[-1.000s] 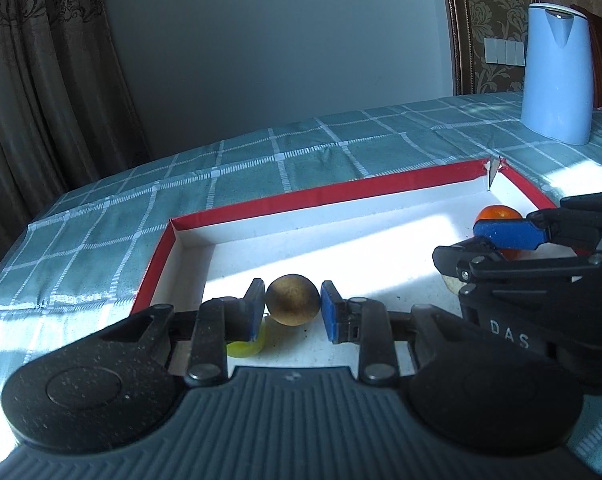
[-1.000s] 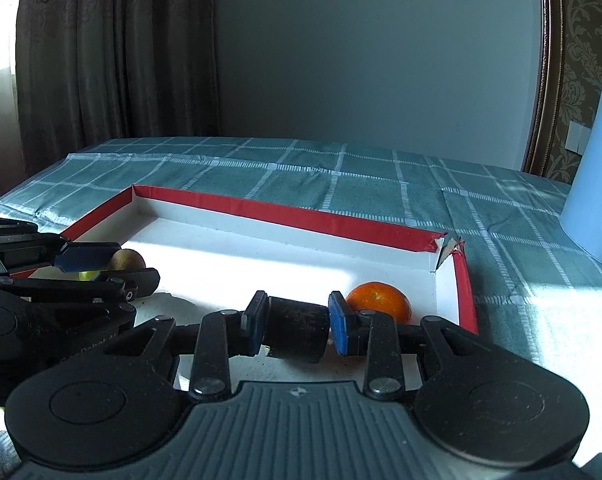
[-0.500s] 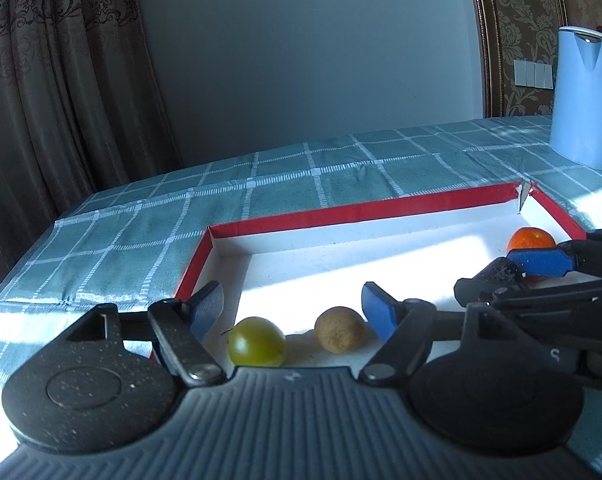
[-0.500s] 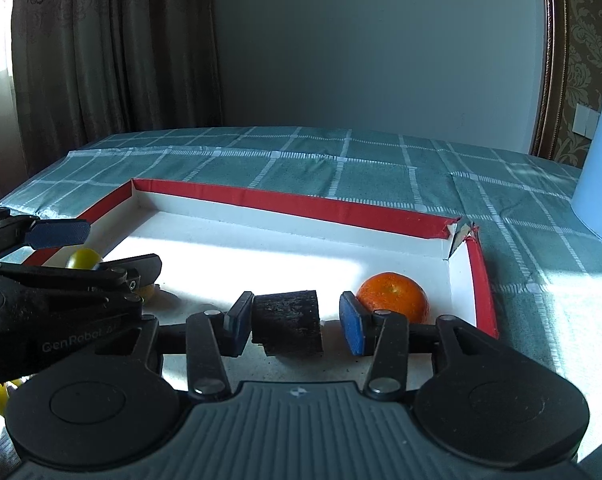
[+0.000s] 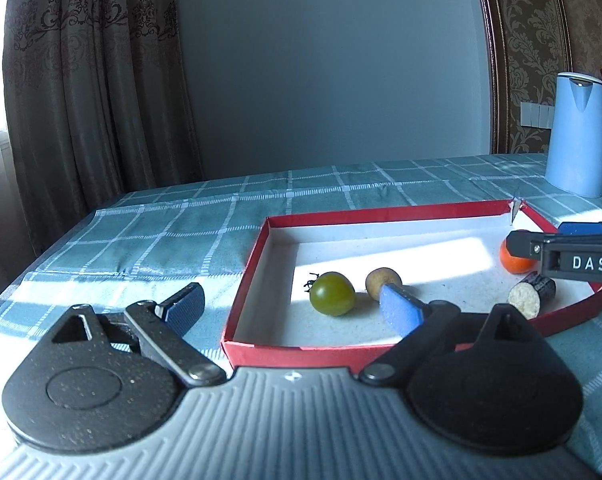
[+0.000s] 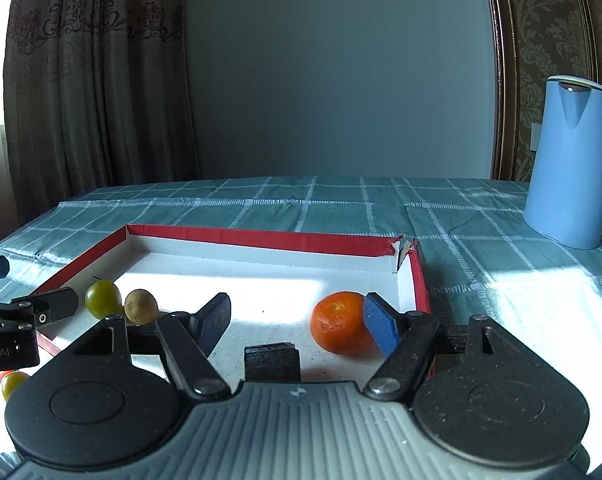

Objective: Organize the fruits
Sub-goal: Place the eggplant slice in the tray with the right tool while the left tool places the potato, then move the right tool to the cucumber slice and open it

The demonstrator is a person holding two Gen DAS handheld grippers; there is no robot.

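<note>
A red-rimmed white tray (image 5: 373, 214) (image 6: 261, 237) holds a green tomato (image 5: 332, 294) (image 6: 103, 299), a small brown round fruit (image 5: 383, 278) (image 6: 141, 306), an orange (image 6: 341, 328) (image 5: 515, 261) and a dark stub with a pale cut end (image 5: 531, 300) (image 6: 272, 362). My left gripper (image 5: 293, 310) is open and empty, hanging over the tray's near-left corner. My right gripper (image 6: 301, 326) is open and empty, with the stub lying between its fingers and the orange by the right finger (image 6: 381, 330).
A light blue kettle (image 5: 577, 134) (image 6: 569, 160) stands on the checked tablecloth (image 5: 181, 236) at the back right. A small yellow fruit (image 6: 12, 384) and a red one lie outside the tray at the left. Curtains hang behind the table on the left.
Both grippers opened and drew back. The left let go of the brown fruit beside the green tomato; the right let go of the dark stub beside the orange.
</note>
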